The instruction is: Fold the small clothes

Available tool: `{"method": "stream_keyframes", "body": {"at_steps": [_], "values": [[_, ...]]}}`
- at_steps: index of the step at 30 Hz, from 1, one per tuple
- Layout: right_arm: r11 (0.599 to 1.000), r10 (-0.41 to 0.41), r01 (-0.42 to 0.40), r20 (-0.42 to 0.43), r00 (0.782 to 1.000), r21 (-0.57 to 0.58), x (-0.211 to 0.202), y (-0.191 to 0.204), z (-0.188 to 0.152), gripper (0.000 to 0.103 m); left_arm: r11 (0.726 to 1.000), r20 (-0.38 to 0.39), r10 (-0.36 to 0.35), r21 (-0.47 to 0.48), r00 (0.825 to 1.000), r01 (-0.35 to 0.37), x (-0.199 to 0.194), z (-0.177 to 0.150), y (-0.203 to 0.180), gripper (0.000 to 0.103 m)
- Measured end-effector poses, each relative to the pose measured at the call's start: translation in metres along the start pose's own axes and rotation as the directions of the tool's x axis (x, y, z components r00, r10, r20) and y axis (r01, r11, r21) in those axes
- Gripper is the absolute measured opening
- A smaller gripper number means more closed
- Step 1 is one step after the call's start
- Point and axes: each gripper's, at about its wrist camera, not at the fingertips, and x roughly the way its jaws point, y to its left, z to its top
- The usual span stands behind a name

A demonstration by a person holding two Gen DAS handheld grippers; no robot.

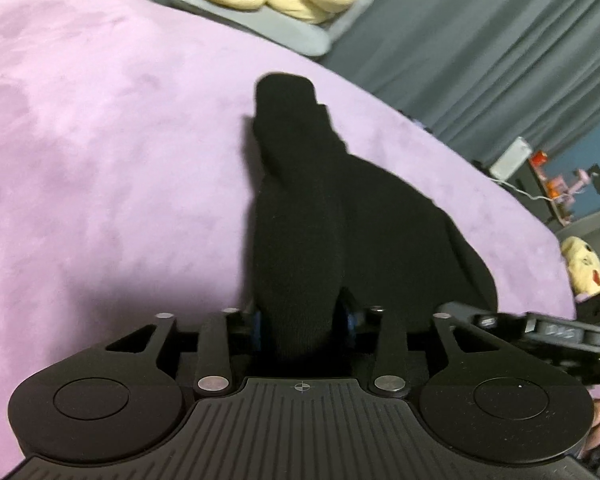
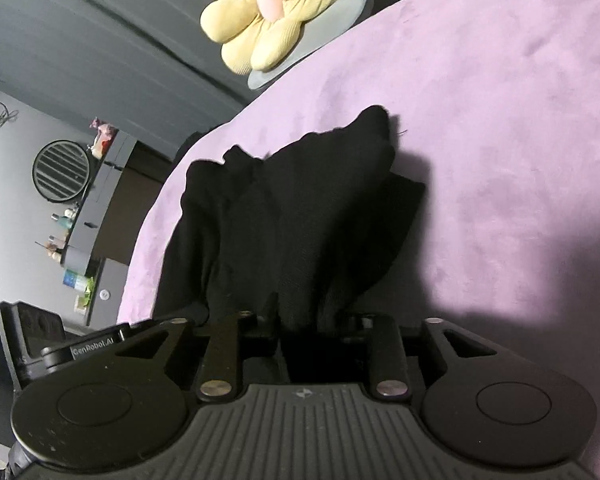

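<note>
While both grippers, left (image 1: 302, 320) and right (image 2: 300, 320), are clenching the black garment (image 1: 300, 208) over the purple blanket (image 1: 100, 140), a fold is underway; next, laying it flat.

Dim indoor light, soft and even, no glare. Strong fisheye bending at all edges; dark vignette in top corners. Black garment (image 1: 300, 216) slightly motion-blurred, folds lost in near-black. Broad soft shadow on purple bed cover (image 2: 500, 120) at right in right wrist view, at lower left in left wrist view. Background grey curtains (image 1: 480, 40) soft, smeared.
</note>
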Motion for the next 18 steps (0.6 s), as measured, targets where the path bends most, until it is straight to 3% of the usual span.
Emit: {"method": "stream_keyframes", "body": {"at_steps": [3,6,9,12,16,18], "values": [[0.997,-0.069,0.065,0.113,0.991,0.031,-0.025,-0.004,0.007,0.045,0.998,0.054,0.066,-0.001,0.996,-0.066,-0.009,0.006,-0.003,0.051],[0.995,-0.101,0.095,0.204,0.974,0.042,-0.037,-0.001,0.012,0.048,0.99,0.157,0.13,0.038,0.979,-0.138,-0.014,0.014,-0.018,0.052],[0.995,-0.101,0.101,0.186,0.977,0.008,-0.019,0.013,0.02,0.047,0.986,0.202,0.141,0.062,0.969,-0.156,-0.003,0.026,-0.033,0.053],[0.98,-0.143,0.162,0.16,0.977,-0.114,0.012,0.033,0.021,0.042,0.978,0.247,0.164,0.085,0.955,-0.19,0.02,0.035,-0.045,0.055],[0.913,-0.281,0.328,0.209,0.937,-0.241,0.038,0.041,0.02,0.035,0.94,0.313,0.241,0.161,0.919,-0.302,0.062,0.043,-0.05,0.058],[0.874,-0.346,0.411,0.259,0.902,-0.26,0.044,0.043,0.022,0.036,0.932,0.321,0.259,0.165,0.911,-0.323,0.079,0.043,-0.049,0.067]]}}
